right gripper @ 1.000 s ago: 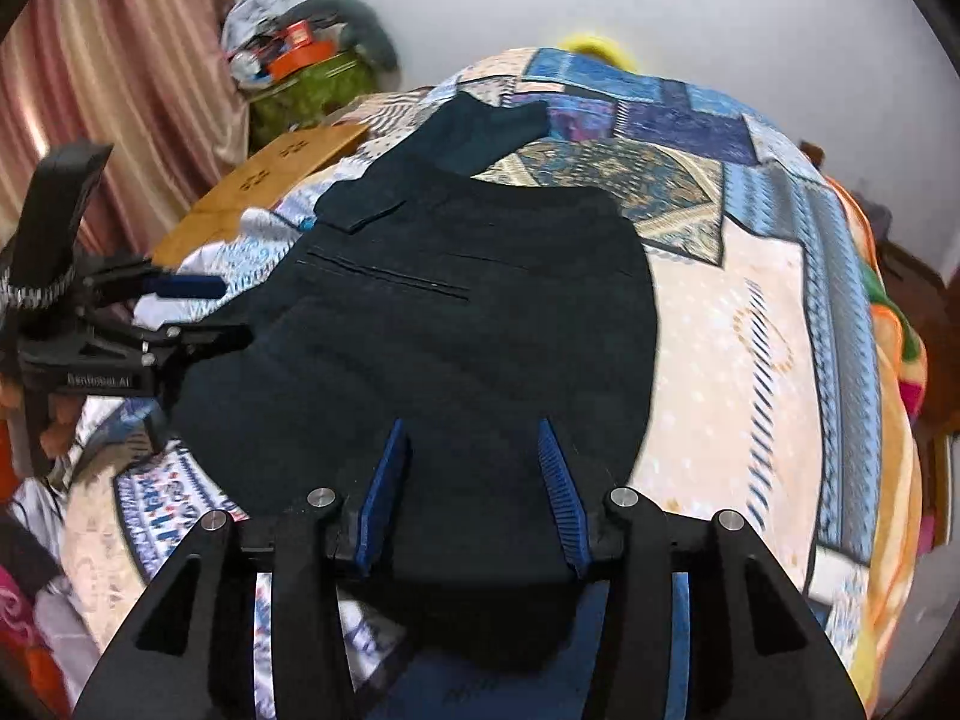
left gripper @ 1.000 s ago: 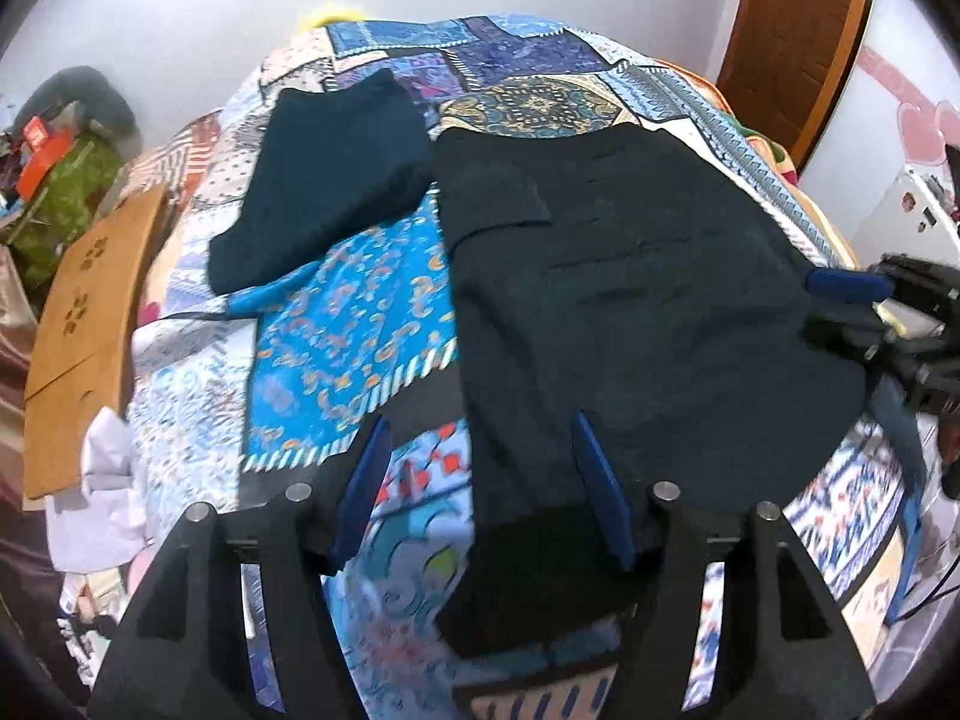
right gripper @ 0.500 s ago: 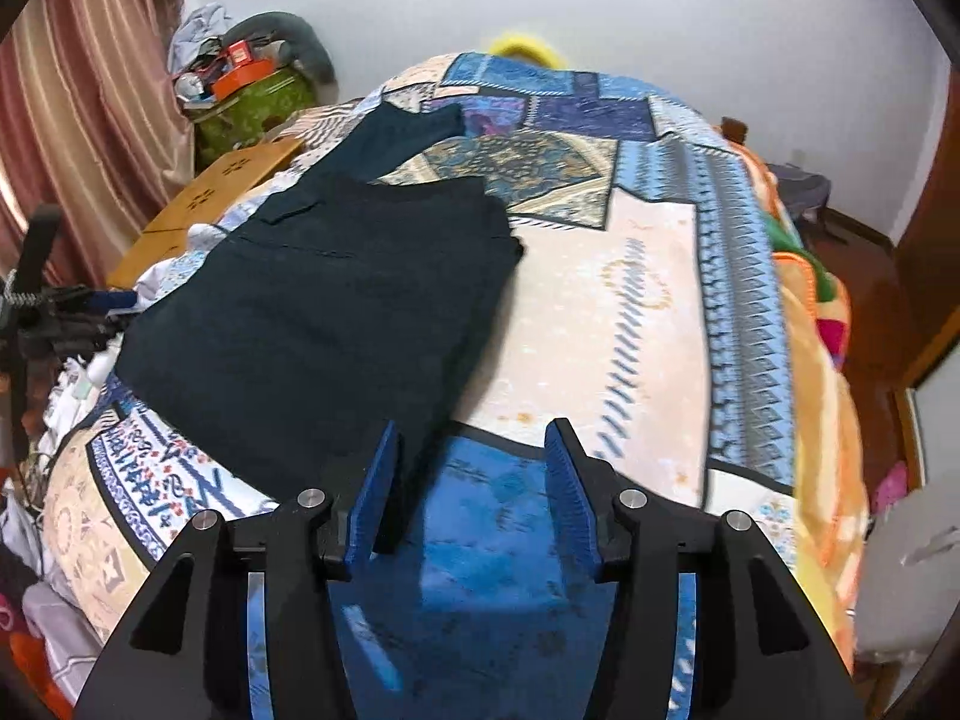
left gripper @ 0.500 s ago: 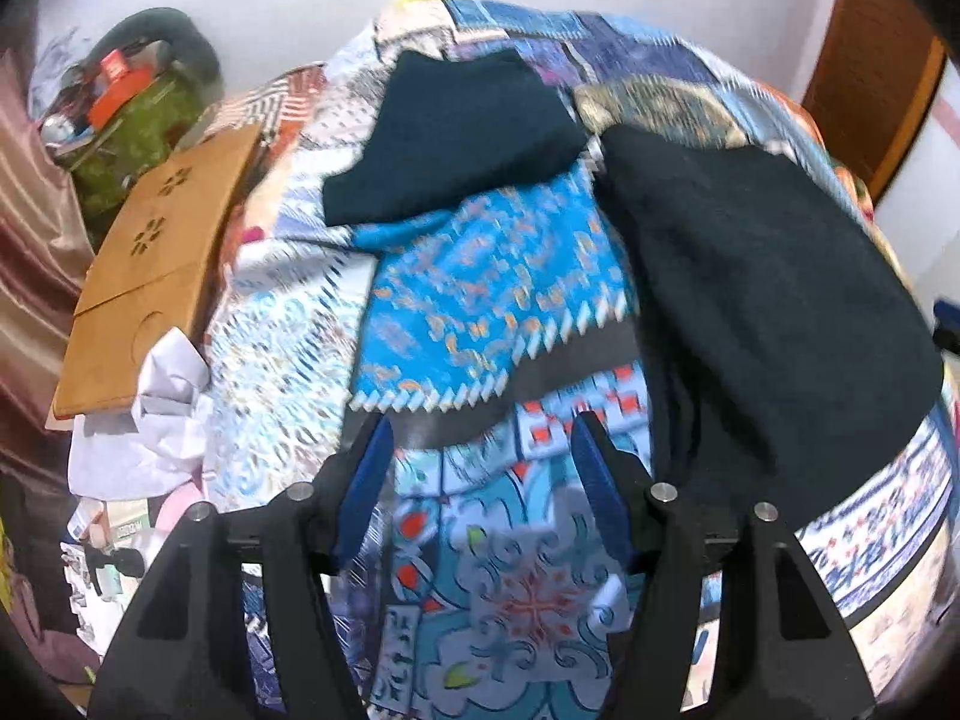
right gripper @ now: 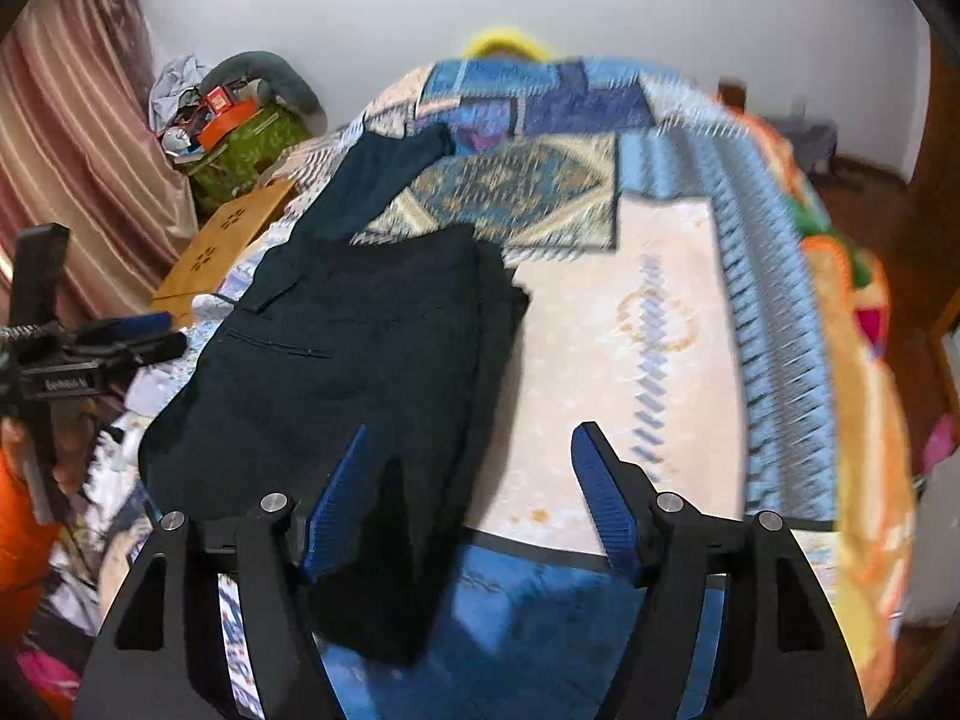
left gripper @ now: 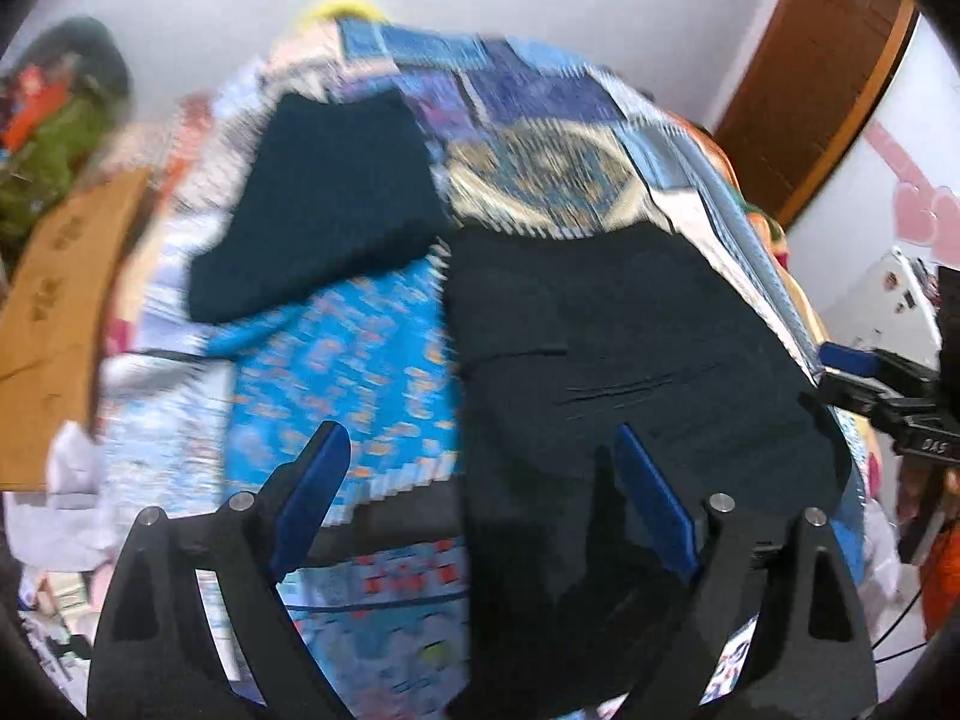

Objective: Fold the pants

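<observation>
Dark navy pants lie folded flat on a patchwork bedspread; they also show in the right wrist view. My left gripper is open and empty, hovering above the pants' near left edge. My right gripper is open and empty above the pants' near right edge. The right gripper also shows at the right edge of the left wrist view, and the left gripper at the left edge of the right wrist view.
A second folded dark garment lies farther back on the bed. A wooden board and cluttered bags stand left of the bed. A brown door is at the right.
Both grippers have swung sideways and back over the pants. The pants lie unmoved, and both stay open.
</observation>
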{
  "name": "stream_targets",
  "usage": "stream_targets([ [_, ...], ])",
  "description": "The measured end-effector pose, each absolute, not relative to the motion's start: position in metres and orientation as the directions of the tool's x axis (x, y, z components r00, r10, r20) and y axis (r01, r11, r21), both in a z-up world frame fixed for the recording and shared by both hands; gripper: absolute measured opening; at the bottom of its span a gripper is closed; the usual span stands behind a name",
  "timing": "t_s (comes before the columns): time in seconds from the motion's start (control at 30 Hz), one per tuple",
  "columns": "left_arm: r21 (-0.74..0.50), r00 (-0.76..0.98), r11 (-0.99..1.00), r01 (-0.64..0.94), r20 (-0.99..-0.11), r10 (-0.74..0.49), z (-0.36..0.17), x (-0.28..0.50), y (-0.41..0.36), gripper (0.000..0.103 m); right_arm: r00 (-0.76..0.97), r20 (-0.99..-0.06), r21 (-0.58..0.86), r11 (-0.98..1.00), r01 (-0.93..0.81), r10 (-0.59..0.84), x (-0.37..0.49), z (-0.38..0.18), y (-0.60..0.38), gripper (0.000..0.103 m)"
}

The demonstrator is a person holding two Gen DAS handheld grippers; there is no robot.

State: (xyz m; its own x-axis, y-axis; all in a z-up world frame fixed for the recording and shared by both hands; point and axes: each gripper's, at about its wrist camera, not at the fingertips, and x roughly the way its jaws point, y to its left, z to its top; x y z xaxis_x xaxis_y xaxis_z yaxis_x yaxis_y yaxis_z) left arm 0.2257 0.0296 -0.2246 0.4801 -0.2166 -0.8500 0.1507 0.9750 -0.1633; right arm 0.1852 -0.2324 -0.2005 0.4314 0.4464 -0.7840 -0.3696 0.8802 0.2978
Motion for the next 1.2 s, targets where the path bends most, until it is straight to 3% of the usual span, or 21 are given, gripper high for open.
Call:
stream_targets([
  [0.13, -0.234, 0.371, 0.962, 0.142, -0.888, -0.270, -0.253, 0.247, 0.022, 0.090, 0.336, -0.800, 0.378, 0.853, -0.360, 0.497, 0.200, -0.223, -0.227, 0.066],
  [0.3, -0.407, 0.266, 0.905, 0.123, -0.865, -0.425, -0.274, 0.272, 0.021, 0.090, 0.262, -0.770, 0.476, 0.797, -0.371, 0.582, 0.215, -0.233, -0.221, 0.070],
  [0.43, -0.411, 0.259, 0.898, 0.156, -0.860, -0.439, -0.275, 0.287, 0.012, 0.091, 0.219, -0.753, 0.512, 0.761, -0.398, 0.621, 0.221, -0.236, -0.209, 0.071],
  [0.53, -0.405, 0.259, 0.899, 0.168, -0.862, -0.437, -0.275, 0.295, 0.007, 0.088, 0.226, -0.766, 0.474, 0.766, -0.435, 0.602, 0.222, -0.234, -0.202, 0.061],
  [0.7, -0.323, 0.296, 0.918, 0.232, -0.875, -0.383, -0.263, 0.295, -0.003, 0.071, 0.224, -0.770, 0.452, 0.758, -0.471, 0.598, 0.220, -0.228, -0.199, 0.040],
  [0.77, -0.289, 0.325, 0.927, 0.241, -0.876, -0.357, -0.257, 0.290, -0.004, 0.064, 0.252, -0.772, 0.418, 0.765, -0.491, 0.584, 0.218, -0.217, -0.196, 0.024],
  [0.83, -0.257, 0.348, 0.936, 0.241, -0.877, -0.330, -0.252, 0.286, -0.004, 0.055, 0.272, -0.767, 0.395, 0.762, -0.513, 0.581, 0.216, -0.208, -0.194, 0.022],
  [0.9, -0.216, 0.365, 0.945, 0.247, -0.882, -0.297, -0.244, 0.284, -0.004, 0.035, 0.298, -0.762, 0.363, 0.761, -0.539, 0.574, 0.209, -0.197, -0.190, 0.021],
  [1.0, -0.237, 0.390, 0.937, 0.257, -0.861, -0.325, -0.224, 0.279, 0.003, 0.028, 0.340, -0.742, 0.337, 0.760, -0.556, 0.578, 0.202, -0.180, -0.184, 0.020],
  [1.2, -0.160, 0.501, 0.949, 0.272, -0.818, -0.281, -0.184, 0.264, 0.006, 0.025, 0.416, -0.694, 0.279, 0.752, -0.597, 0.588, 0.198, -0.143, -0.170, 0.019],
])
